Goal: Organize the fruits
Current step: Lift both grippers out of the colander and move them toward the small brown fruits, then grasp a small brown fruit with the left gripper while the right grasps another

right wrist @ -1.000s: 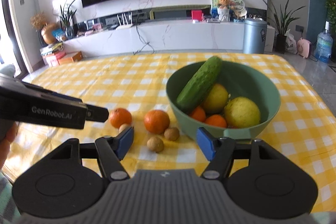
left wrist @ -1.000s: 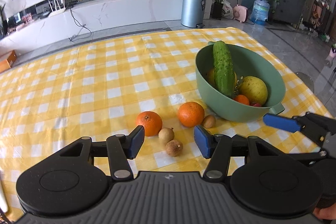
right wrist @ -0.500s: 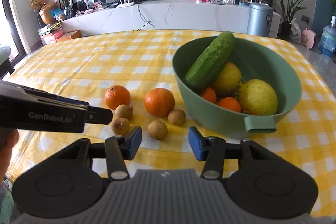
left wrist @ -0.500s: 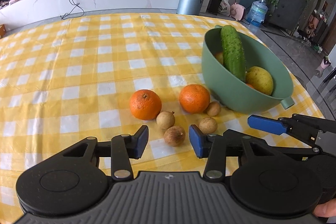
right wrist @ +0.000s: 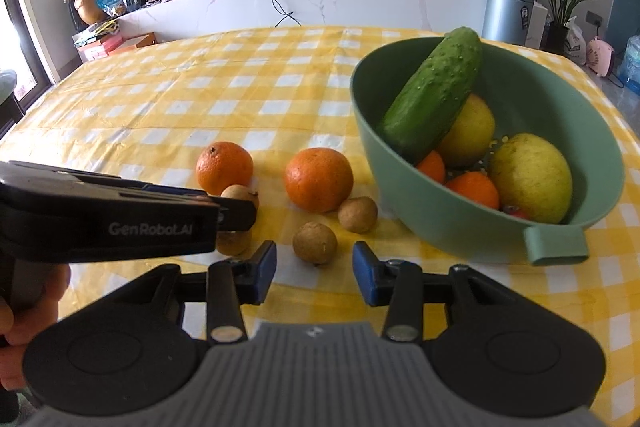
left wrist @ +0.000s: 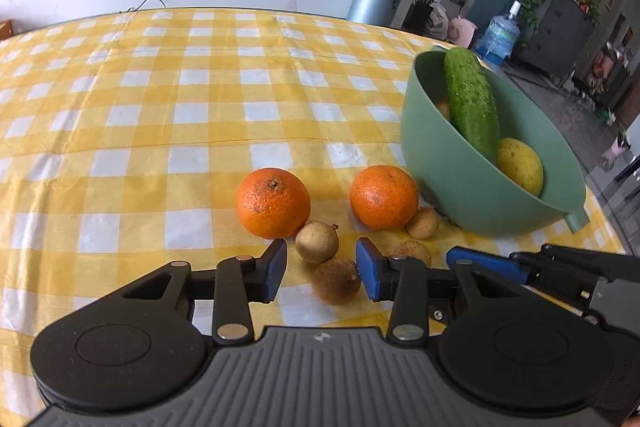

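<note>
Both claws are tilted down over the near edge of the bench (left wrist: 168,115), which is covered with a yellow-and-white checked cloth, slightly creased. Left claw (left wrist: 322,273) has just been narrowing its jaws; its blue pads flank a rough brown longan (left wrist: 335,281) without pressing on it, so it stands released with the fruit between the pads. Right claw (right wrist: 314,273) has likewise been narrowing; a smooth tan longan (right wrist: 315,242) sits just ahead of its gap, apart from both pads, so it too grips nothing. A hand (right wrist: 16,311) at the left edge of the right wrist view holds the left tool's black body. Loose on the cloth lie two dimpled oranges (left wrist: 273,203) and (left wrist: 384,197), with two further small round longans (left wrist: 317,236) and (left wrist: 423,223) close beside them. Green bowl (right wrist: 472,231), matte and smooth with a flat tab handle on its near rim, stands to the right of the loose fruit. It contains a knobbly cucumber (right wrist: 434,95) leaning against the far rim, two yellow lemons (right wrist: 532,177) and (right wrist: 470,131), and two small oranges (right wrist: 474,189) at the bottom.
</note>
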Motion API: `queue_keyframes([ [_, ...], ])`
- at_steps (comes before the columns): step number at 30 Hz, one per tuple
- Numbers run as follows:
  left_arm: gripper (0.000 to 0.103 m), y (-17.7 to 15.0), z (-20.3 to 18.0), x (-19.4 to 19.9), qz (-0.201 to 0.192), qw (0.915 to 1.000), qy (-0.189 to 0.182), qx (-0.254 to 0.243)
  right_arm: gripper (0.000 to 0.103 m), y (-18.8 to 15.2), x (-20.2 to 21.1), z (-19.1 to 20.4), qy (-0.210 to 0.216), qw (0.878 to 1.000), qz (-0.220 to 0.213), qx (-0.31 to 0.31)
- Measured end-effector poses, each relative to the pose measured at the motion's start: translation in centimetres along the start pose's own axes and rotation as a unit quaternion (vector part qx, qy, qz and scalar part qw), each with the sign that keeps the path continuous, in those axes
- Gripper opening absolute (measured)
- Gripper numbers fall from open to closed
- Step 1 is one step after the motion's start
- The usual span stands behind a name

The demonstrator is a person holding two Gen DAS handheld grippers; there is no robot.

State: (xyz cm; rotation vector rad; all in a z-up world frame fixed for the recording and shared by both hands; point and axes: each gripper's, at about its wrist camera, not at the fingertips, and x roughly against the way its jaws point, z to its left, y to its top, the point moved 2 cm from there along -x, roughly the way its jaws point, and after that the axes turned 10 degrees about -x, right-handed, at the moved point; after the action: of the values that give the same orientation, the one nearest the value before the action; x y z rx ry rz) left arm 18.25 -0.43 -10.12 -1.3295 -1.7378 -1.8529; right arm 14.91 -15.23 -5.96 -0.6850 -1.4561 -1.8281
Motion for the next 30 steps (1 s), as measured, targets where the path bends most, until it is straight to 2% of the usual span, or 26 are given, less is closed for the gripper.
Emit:
queue_keyframes([
  [10,0.046,0.0,-0.4,-0.4,-0.004,0.9999,-0.008,-0.005,0.031,0.0,-0.8,0.1,0.004,1.0,0.011,-0.004],
  [15,0.042,0.0,-0.7,-0.7,-0.005,0.9998,-0.015,-0.011,0.03,0.1,-1.1,-0.1,-0.001,1.0,0.013,-0.007],
  [17,0.034,0.0,-0.8,-0.7,-0.006,0.9997,-0.02,-0.012,0.025,0.1,-1.3,0.0,-0.002,1.0,0.016,-0.009],
  [19,0.026,-0.1,-0.8,-0.7,-0.005,0.9996,-0.026,-0.01,0.024,0.1,-1.3,0.0,-0.002,1.0,0.016,-0.007],
  [30,0.028,0.0,-1.1,-0.4,-0.014,0.9997,-0.014,-0.016,0.023,0.1,-1.2,0.1,-0.009,1.0,0.013,-0.009],
])
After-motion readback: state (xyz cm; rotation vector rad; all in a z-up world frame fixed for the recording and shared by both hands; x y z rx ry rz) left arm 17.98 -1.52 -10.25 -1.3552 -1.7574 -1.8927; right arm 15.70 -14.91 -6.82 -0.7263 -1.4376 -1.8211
